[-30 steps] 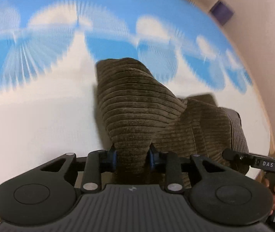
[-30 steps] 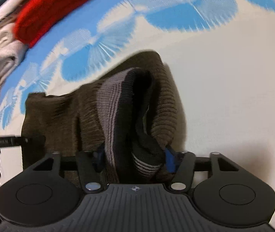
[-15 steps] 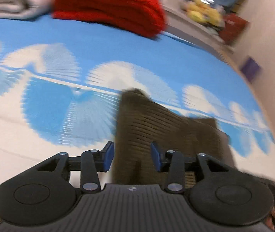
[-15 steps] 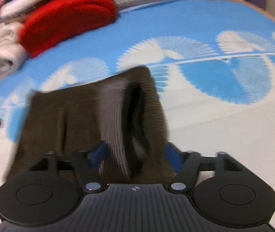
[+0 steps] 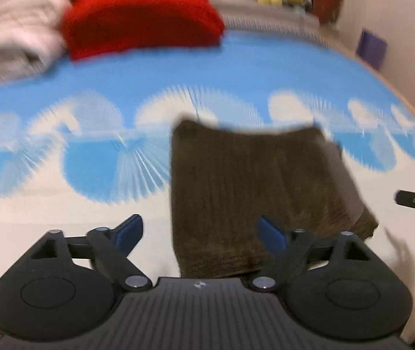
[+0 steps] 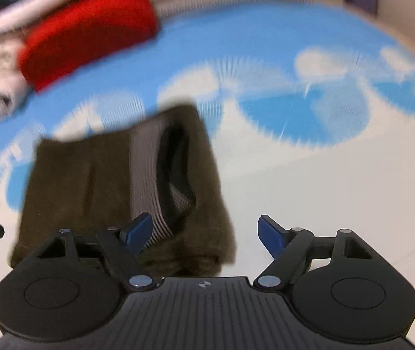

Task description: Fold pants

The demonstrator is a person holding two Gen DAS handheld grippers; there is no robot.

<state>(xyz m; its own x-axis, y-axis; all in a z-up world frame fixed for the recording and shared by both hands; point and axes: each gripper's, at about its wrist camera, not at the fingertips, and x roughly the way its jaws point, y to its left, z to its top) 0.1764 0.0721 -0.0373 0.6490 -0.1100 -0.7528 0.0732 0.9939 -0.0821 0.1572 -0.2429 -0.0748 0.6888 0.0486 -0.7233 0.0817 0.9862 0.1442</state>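
The brown corduroy pants [image 5: 254,186] lie folded into a compact rectangle on the blue-and-white patterned cloth. In the right wrist view the pants [image 6: 91,180] show their grey striped waistband [image 6: 146,175] and dark inner lining facing me. My left gripper [image 5: 198,233] is open, its jaws spread wide over the near left edge of the pants, holding nothing. My right gripper [image 6: 204,233] is open and empty over the near right edge of the pants. Both views are blurred by motion.
A folded red garment [image 5: 140,14] and a stack of pale folded clothes [image 5: 9,43] lie at the far side of the cloth [image 5: 251,67]. The red garment [image 6: 91,29] also shows in the right wrist view. The surface's edge curves along the right [image 5: 405,99].
Both grippers let go of the pants and opened wide. The held-up fabric dropped flat into a folded rectangle. Both grippers rose and drew back, bringing the far clothes pile into view.
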